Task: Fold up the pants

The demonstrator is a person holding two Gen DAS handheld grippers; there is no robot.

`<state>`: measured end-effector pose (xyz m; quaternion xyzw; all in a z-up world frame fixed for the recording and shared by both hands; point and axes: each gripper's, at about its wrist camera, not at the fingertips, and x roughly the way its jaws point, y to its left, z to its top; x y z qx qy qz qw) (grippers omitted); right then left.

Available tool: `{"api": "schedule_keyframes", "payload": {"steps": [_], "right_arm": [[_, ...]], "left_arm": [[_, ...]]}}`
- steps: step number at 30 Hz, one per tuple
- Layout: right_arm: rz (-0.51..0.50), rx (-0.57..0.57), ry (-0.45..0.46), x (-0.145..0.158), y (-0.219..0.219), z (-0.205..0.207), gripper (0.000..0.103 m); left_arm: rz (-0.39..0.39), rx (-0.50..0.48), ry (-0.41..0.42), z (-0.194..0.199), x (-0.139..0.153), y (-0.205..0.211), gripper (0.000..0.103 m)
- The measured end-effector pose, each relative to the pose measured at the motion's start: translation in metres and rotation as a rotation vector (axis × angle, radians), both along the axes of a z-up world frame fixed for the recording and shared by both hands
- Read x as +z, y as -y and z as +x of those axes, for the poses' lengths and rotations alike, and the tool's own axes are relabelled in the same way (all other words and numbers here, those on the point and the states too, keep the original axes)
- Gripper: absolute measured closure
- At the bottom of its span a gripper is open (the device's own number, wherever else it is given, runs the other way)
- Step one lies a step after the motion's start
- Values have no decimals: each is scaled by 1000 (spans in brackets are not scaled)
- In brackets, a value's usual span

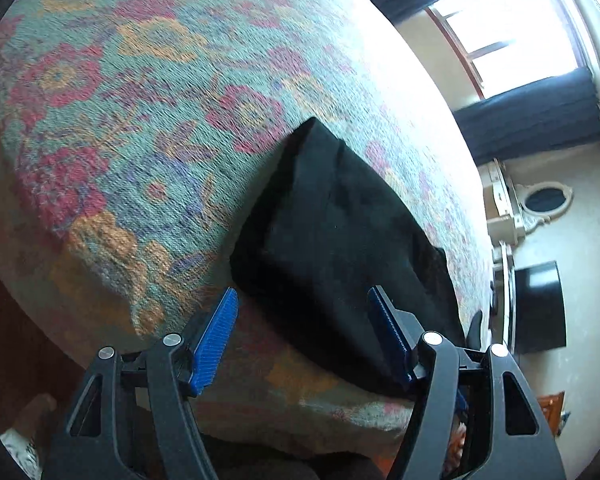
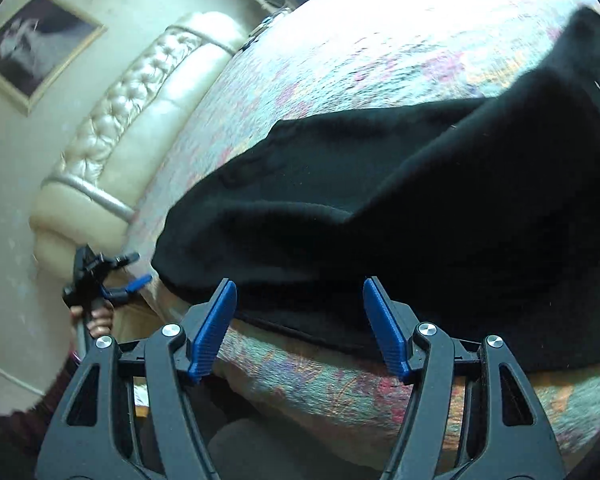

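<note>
Partly cut off in both views, the black pants (image 2: 400, 216) run out past the right edge of the right wrist view, and their dark cloth swallows most seams and folds, so how many layers lie there cannot be told. Motion blur smears the bedspread (image 1: 140, 120) pattern, and bright light from the window (image 1: 508, 28) washes out its far side. The pants lie on a bed under that woven bedspread of teal, red and orange blooms, near its front edge; a cream tufted headboard (image 2: 140, 104) curves behind, with a framed picture (image 2: 36, 44) on the wall above it. Dark curtains (image 1: 532, 116) flank the window, and a white vanity with an oval mirror (image 1: 546, 198) stands against the far wall. From the left wrist the pants show as a flat folded slab with one pointed corner away from the camera. The left gripper (image 1: 304, 336) has its blue fingers apart, the pants' near edge between them without being pinched. The right gripper (image 2: 300, 328) likewise stands with fingers apart, just over the pants' hem, gripping nothing.
</note>
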<state>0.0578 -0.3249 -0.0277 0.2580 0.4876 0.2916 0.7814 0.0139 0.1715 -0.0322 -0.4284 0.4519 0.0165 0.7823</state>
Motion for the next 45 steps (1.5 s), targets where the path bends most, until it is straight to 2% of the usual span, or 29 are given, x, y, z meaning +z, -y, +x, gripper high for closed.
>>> {"api": "schedule_keyframes", "payload": {"steps": [4,9,15,17,19,21,23,30,33,36,38,40,42,45], "right_arm": [[115,-93,-87,-16,17,8,37],[136,-145,-136,-34,27,9,37],[150,-179,-148,-40,24,12,37],[166,-193,-153,-42,29,10,37],[172,-197,-158,-43,26,11,37],[165,-206,-153,-42,23,13,37],[164,-212,-157,-43,20,18,37],[162,-273,-165,-43,18,7,39],[166,-306,-181,-47,18,2,46],[148,-329,-173,-49,16,4,57],[152,-346,-184,-53,18,6,77],[181,-377,-209,-60,23,6,92],[236,-410,-214,-63,27,1,95],[283,-443,-144,-48,27,-14,95]], "left_arm": [[70,18,1,6,6,17,37],[22,43,-49,21,-11,24,37],[59,84,-87,32,-16,31,37],[117,108,-113,37,-11,40,45],[206,100,-155,40,-9,48,61],[250,96,-168,43,-8,53,63],[262,103,-179,44,-9,52,63],[219,159,-191,49,-13,51,63],[198,175,-188,47,-16,43,64],[247,147,-193,49,-14,49,64],[278,124,-196,50,-12,53,63],[274,121,-193,50,-12,51,63],[253,137,-186,47,-11,49,63],[230,178,-165,40,-7,42,63]]}}
